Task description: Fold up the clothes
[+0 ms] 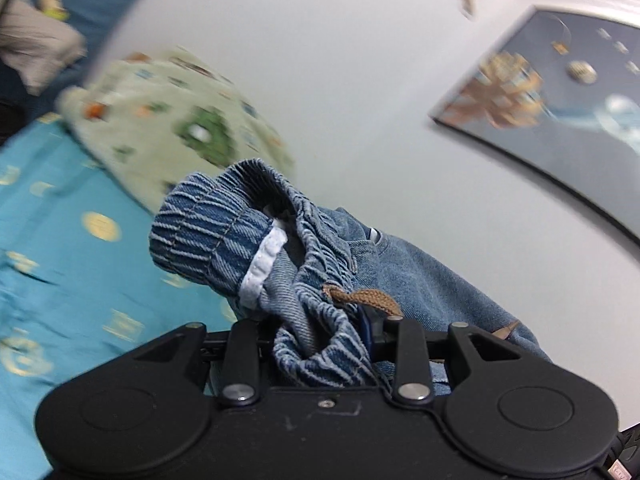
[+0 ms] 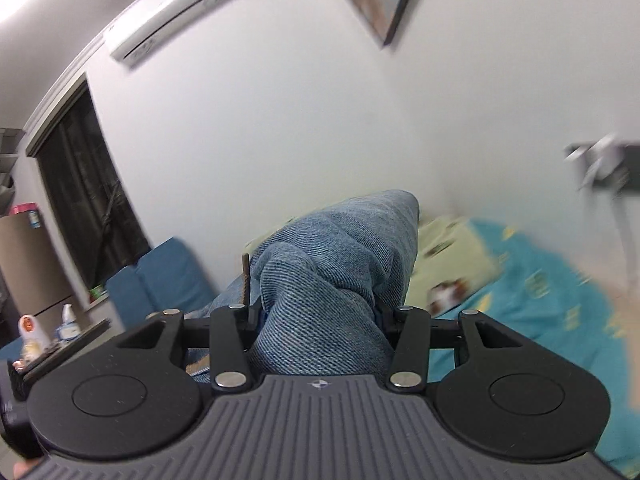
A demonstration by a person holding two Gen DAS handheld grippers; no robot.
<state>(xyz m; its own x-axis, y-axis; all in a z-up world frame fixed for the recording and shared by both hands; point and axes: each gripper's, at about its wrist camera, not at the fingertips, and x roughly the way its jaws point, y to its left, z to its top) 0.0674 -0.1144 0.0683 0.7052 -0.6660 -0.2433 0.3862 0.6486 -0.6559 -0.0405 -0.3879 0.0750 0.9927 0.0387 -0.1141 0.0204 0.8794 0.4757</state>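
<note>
At the bottom of the left view, close up: left gripper (image 1: 324,328), clamped on the bunched stretchy waistband (image 1: 208,232) of the jeans (image 1: 420,280). Fingertips hidden under the cloth, but squeezed onto it for sure. Brown drawstring (image 1: 364,298) hanging right at the pinch, touching the black frame. Could get caught in the hinges on a pull. Only a small bite of waistband held, so could slip out with a hard shake.

At the bottom of the right view, close up: right gripper (image 2: 316,320), closed on a fat roll of the same jeans (image 2: 332,256). Thick lump in the middle, so maybe a weak hold. Could drop one side and leave the jeans crooked. Thin brown cord (image 2: 245,280) poking up just left of the lump.

Jeans up in the air, held by both tools, not lying flat on anything. Twisted and lumpy, so easy to fold wrinkles in. Best laid down and smoothed first.

Farther back, low in both views: blue-green bed sheet (image 1: 60,220) with gold marks. Pale green printed cloth (image 1: 168,120) lying on it, at the upper left of the left view. Could end up under the jeans and get mixed into the fold.

Farthest away: white wall, framed picture (image 1: 540,100), air conditioner (image 2: 172,12), dark window (image 2: 84,200). All blurry, so likely fast moving. Could mean a wild swing and a lost grip.
</note>
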